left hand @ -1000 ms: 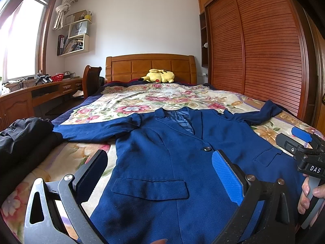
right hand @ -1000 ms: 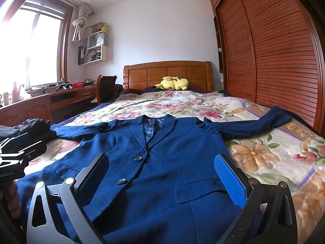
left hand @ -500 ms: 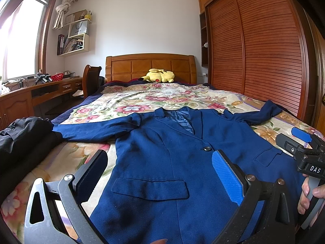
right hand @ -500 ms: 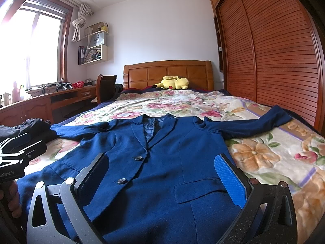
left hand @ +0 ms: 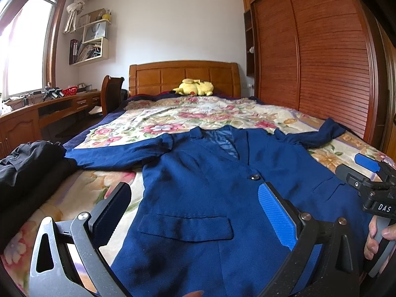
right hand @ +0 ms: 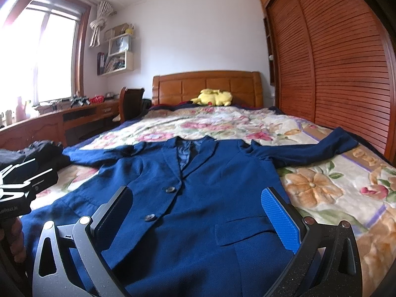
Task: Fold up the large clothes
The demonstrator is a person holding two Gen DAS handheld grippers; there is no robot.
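navy blazer [left hand: 198, 193] spread flat, front up, on floral bed [right hand: 321, 180] | left gripper [left hand: 193, 212] jaws wide, empty | right gripper [right hand: 198, 212] jaws wide, empty | risk: pinching one layer only would drag the front panel, bunching fabric

Both wrist cameras sit low at the foot of the bed [left hand: 222, 113], facing the headboard [right hand: 208, 86] along their own fingers. The left wrist view looks from over the blue blazer [left hand: 198, 198] hem's left side; the right wrist view from its right. Both share the blazer, headboard and wardrobe doors [right hand: 341, 61], close up.
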